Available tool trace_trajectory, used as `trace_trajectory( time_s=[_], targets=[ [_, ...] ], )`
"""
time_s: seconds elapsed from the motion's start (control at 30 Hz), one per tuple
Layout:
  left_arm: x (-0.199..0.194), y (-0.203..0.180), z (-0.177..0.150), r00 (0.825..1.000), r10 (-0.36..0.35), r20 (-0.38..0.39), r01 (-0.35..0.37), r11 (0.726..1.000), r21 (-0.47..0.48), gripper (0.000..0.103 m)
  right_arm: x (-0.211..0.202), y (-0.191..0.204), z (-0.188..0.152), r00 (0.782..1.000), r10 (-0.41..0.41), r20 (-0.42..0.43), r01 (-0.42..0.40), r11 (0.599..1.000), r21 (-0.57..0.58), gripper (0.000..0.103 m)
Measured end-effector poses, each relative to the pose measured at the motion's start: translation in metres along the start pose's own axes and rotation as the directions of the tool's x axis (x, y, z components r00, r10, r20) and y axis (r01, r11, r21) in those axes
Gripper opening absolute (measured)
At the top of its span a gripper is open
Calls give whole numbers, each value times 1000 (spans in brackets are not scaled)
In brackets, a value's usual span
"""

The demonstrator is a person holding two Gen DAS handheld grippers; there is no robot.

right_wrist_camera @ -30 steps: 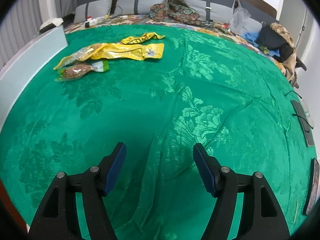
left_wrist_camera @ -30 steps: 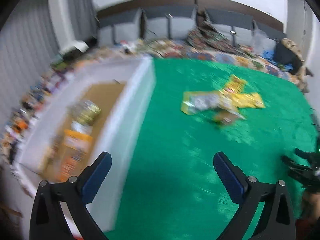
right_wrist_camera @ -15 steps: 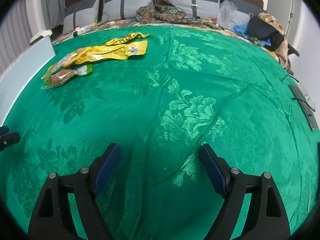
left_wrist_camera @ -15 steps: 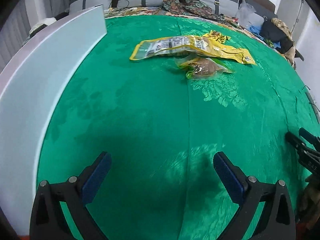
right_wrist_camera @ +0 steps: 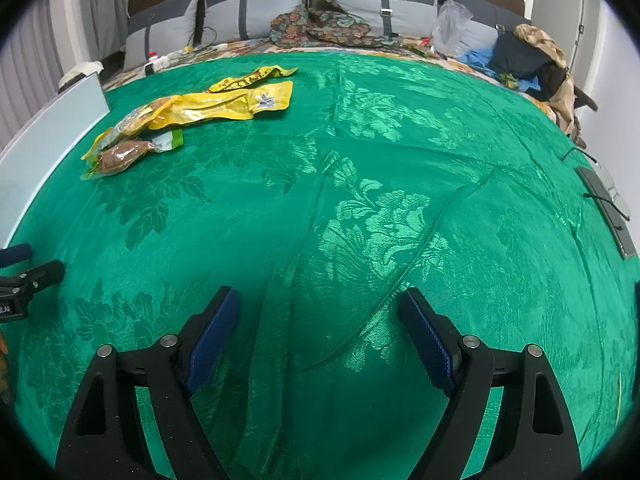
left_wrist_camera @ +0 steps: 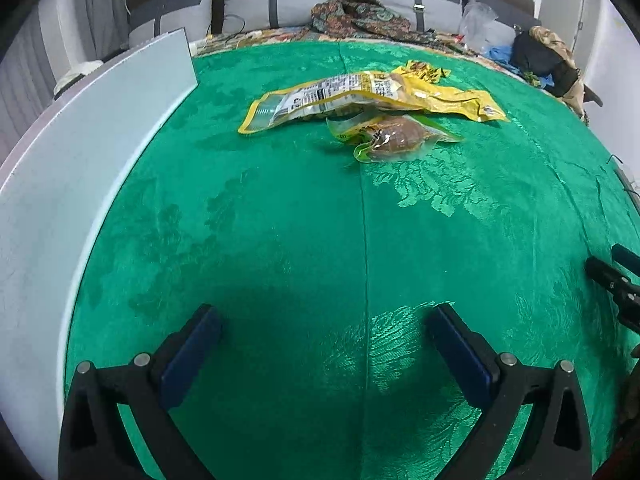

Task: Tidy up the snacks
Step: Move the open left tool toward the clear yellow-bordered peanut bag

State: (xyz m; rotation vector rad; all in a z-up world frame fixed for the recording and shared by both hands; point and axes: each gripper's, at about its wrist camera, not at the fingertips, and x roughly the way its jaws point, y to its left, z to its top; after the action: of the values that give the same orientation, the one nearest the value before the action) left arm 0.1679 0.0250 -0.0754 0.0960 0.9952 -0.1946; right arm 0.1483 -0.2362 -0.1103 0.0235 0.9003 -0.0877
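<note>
1. Left gripper (left_wrist_camera: 324,340): jaws wide apart, nothing between them, over bare green cloth (left_wrist_camera: 280,220).
2. Right gripper (right_wrist_camera: 320,328): jaws have just been opening, now spread, empty, above a fabric fold.
3. Snacks sit upper centre of the left view: clear-and-yellow pouch (left_wrist_camera: 316,100), long yellow pouch (left_wrist_camera: 452,100), brown vacuum pack (left_wrist_camera: 396,140), small yellow packet (left_wrist_camera: 420,70) behind.
4. White box wall (left_wrist_camera: 80,160) fills the left edge.
5. Step: between picks, I'd say. Next: reach forward to the brown pack, the closest one, and close on it.
</note>
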Motion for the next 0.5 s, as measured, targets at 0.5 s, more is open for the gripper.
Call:
trace_trajectory(
  time_s=[0.5],
  targets=[
    [8, 9, 35, 997, -18, -76, 24, 997, 74, 103, 0, 0, 0, 1000, 0, 0, 0, 1000, 0, 86]
  ],
)
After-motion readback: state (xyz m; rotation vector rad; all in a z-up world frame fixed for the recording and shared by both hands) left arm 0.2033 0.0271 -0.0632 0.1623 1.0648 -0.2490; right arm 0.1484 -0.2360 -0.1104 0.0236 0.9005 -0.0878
